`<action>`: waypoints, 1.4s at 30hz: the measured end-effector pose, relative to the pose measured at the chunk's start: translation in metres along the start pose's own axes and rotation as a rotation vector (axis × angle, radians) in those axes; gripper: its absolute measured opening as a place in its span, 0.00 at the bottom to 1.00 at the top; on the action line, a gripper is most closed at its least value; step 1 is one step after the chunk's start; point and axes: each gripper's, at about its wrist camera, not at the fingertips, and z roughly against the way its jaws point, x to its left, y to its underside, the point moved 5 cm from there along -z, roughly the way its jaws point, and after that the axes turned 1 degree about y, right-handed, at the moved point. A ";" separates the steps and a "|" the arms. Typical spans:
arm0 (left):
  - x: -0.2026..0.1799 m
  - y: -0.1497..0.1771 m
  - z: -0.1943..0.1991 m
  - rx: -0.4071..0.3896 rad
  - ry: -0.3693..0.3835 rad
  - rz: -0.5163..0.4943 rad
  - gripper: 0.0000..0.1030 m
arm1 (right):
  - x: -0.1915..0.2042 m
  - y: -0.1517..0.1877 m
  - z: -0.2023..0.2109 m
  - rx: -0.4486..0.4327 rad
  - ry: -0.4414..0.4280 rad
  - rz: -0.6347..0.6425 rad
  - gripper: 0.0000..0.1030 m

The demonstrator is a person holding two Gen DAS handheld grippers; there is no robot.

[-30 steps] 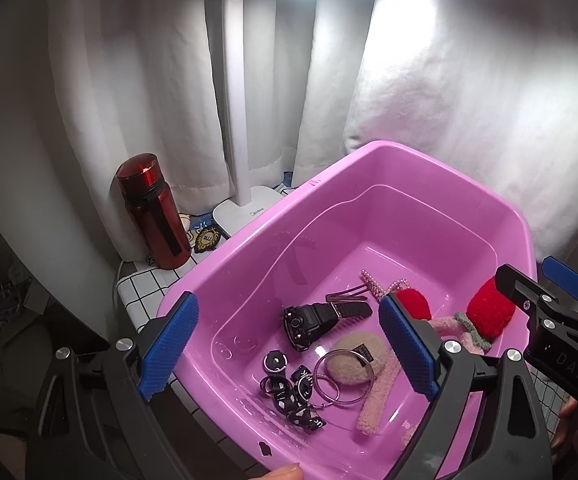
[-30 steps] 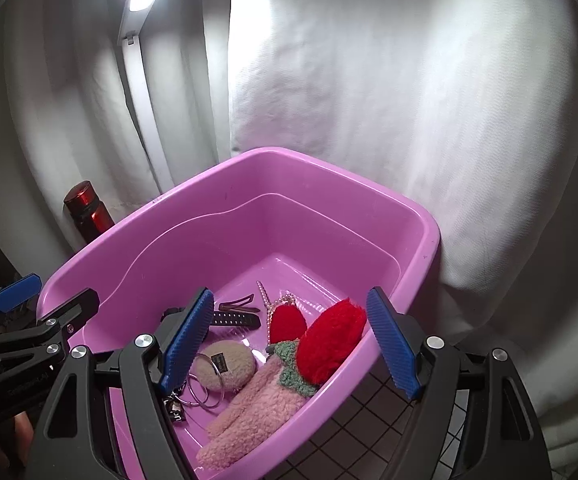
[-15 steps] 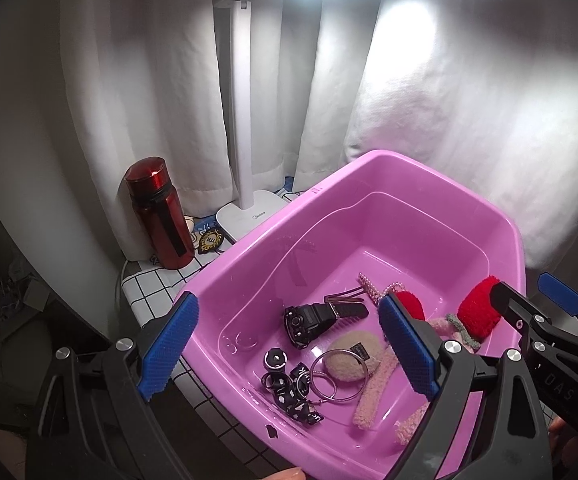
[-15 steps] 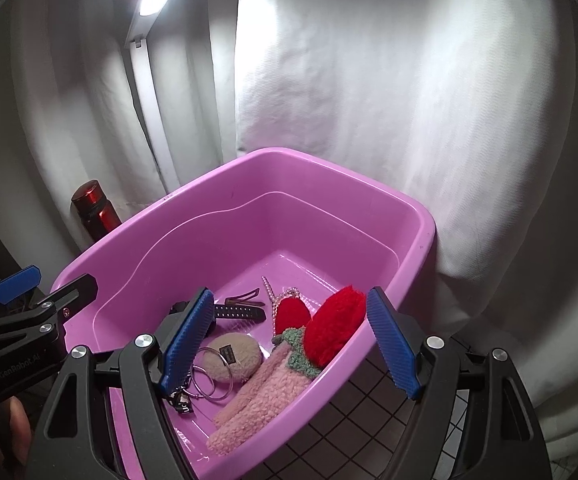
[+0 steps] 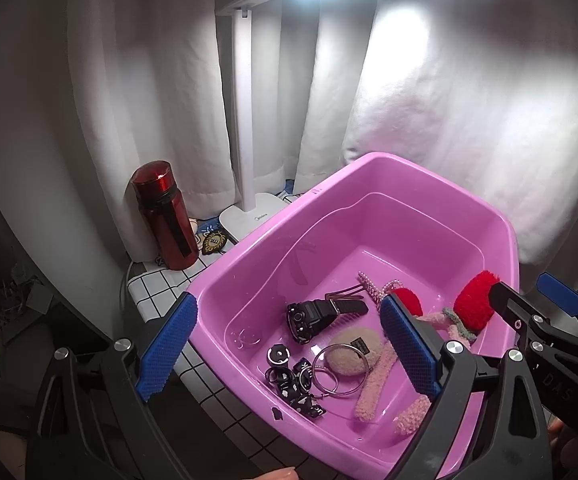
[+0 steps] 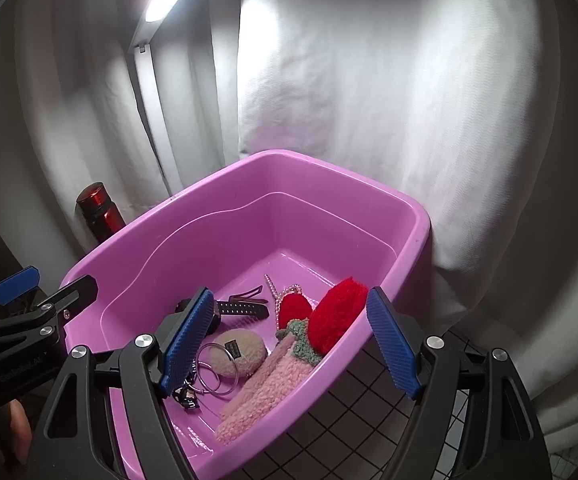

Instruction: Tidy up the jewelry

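Note:
A pink plastic tub (image 5: 369, 184) (image 6: 329, 172) holds the jewelry: a black watch (image 5: 313, 316) (image 6: 241, 308), silver hoops (image 5: 337, 368) (image 6: 213, 372), black beads and rings (image 5: 289, 380), a pearl hair clip (image 5: 369, 286) (image 6: 273, 292), a beige fuzzy pad (image 5: 353, 354) (image 6: 241, 350), and a pink and red plush charm (image 5: 473, 306) (image 6: 337, 316). My left gripper (image 5: 289, 348) is open and empty above the tub's near left corner. My right gripper (image 6: 289, 340) is open and empty above its near right side.
A red bottle (image 5: 165, 216) (image 6: 99, 212) stands left of the tub on the white checked tabletop (image 5: 157, 284). A white desk lamp (image 5: 245, 120) (image 6: 149, 96) stands behind it, lit overhead. White curtains (image 5: 469, 100) hang close behind.
Both grippers have pulled back and up from the tub, which looks smaller and lower now. Both stayed open; the items in the tub have not moved.

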 end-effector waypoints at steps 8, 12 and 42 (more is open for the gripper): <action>0.002 0.001 0.002 -0.006 -0.002 -0.006 0.89 | 0.003 0.002 0.005 -0.009 0.002 0.008 0.73; 0.002 0.001 0.002 -0.006 -0.006 -0.012 0.89 | 0.003 0.002 0.006 -0.006 0.002 0.010 0.73; -0.006 0.002 0.000 0.002 -0.004 -0.015 0.89 | -0.002 0.002 0.008 -0.004 0.018 0.018 0.73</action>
